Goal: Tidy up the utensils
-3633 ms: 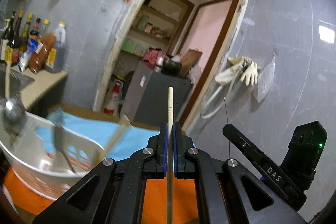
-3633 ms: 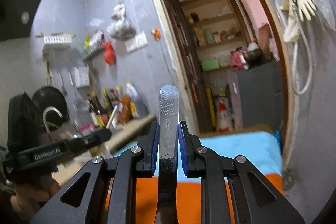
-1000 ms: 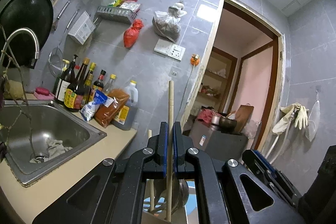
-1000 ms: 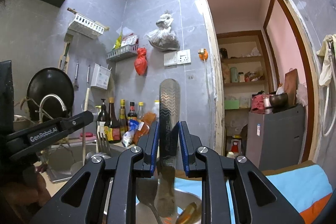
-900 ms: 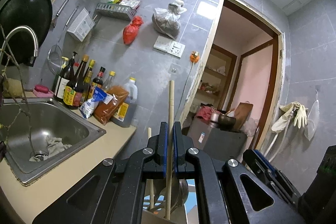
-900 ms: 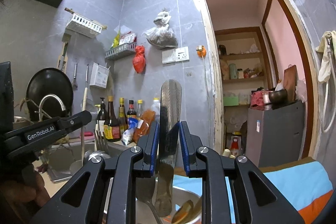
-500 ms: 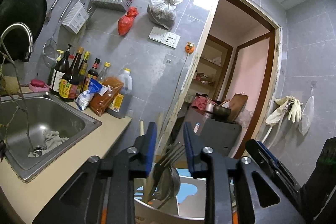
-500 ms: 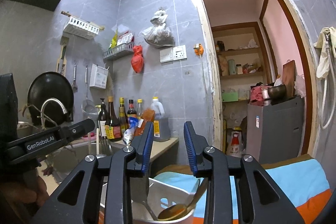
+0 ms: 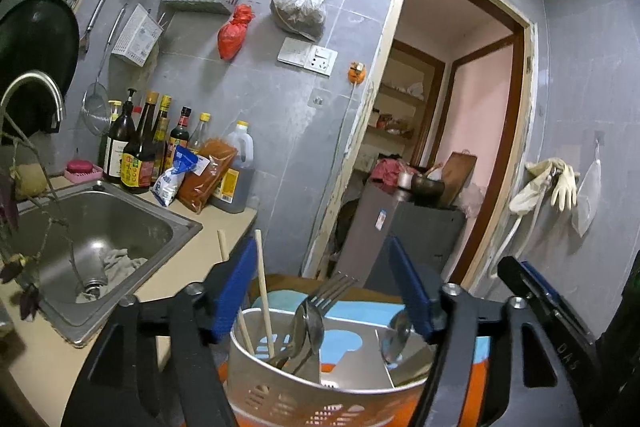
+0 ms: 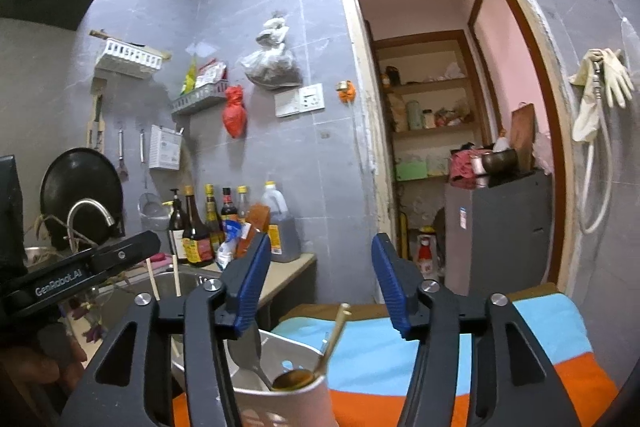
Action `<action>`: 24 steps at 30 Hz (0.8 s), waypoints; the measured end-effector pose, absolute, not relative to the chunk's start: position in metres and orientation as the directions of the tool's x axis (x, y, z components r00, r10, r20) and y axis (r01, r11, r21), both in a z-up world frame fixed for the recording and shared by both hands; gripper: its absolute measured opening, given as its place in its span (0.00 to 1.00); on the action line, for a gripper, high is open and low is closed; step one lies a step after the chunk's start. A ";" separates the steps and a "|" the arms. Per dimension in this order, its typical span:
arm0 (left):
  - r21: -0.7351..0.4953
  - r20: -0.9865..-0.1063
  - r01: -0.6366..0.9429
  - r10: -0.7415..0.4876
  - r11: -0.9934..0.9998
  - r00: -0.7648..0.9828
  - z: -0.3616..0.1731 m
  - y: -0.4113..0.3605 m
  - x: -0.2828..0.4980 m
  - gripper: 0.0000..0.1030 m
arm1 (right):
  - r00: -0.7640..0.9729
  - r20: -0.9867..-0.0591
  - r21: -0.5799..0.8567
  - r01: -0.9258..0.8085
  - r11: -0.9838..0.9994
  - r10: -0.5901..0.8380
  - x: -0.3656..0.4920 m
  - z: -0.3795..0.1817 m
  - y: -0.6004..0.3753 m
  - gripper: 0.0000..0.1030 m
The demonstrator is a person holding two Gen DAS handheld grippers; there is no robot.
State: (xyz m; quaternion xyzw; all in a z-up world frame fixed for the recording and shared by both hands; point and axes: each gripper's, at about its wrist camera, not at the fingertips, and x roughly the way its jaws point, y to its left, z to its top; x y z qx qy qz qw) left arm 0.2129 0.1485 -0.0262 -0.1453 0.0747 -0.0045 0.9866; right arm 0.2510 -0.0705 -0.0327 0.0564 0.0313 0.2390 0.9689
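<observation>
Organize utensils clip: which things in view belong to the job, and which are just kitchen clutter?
Job: utensil holder, chopsticks, forks, spoons, left gripper and right gripper, both open.

Clutter: sink, sauce bottles, wok, rubber gloves, red bag.

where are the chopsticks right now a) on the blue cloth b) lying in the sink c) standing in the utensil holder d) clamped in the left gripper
c: the chopsticks stand upright inside the utensil holder, while the left gripper is open and holds nothing.
</observation>
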 end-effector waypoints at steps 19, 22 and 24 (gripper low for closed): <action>-0.157 -0.367 -0.078 0.015 0.984 0.930 -0.018 0.097 0.184 0.97 | 0.921 -0.228 0.167 -0.283 0.944 0.316 0.205 -0.012 -0.143 0.90; -0.135 -0.389 -0.074 0.016 0.988 0.921 -0.018 0.084 0.172 0.97 | 0.920 -0.254 0.158 -0.264 0.952 0.297 0.192 -0.010 -0.155 0.96; -0.125 -0.400 -0.069 0.014 0.990 0.916 -0.017 0.075 0.164 0.97 | 0.918 -0.270 0.154 -0.257 0.954 0.291 0.184 -0.008 -0.162 0.98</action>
